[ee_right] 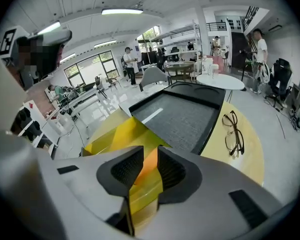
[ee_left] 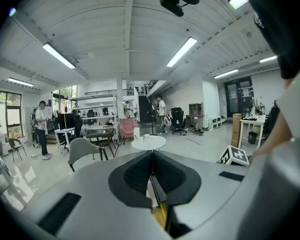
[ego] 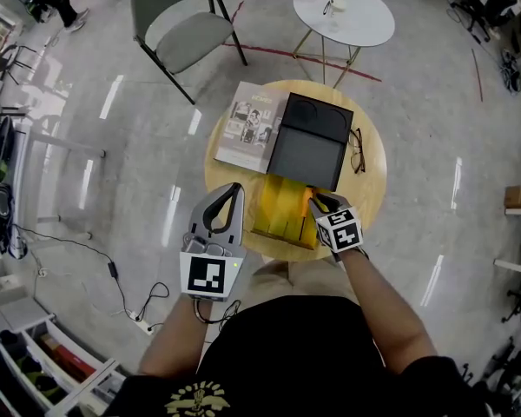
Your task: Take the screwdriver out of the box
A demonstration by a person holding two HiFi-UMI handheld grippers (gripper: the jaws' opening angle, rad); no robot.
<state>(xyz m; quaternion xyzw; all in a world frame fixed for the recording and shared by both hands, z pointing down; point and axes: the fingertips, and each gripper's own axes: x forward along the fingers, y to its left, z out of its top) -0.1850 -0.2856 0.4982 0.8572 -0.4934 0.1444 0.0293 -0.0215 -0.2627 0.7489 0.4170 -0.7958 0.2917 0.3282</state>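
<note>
Reach step: right tongs (ego: 318, 200) apart around probable screwdriver (ee_right: 149, 166), orange, at right of box (ego: 276, 208); left tongs (ego: 235, 188) together; next clamp, lift

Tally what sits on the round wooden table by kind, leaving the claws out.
Yellow box, black lid open: 1
Screwdriver, orange handle, in the box: 1
Magazine: 1
Pair of glasses: 1
Total: 4

Magazine (ego: 250, 124), glasses (ego: 357, 150), grey chair (ego: 178, 20), white round table (ego: 343, 11)
</note>
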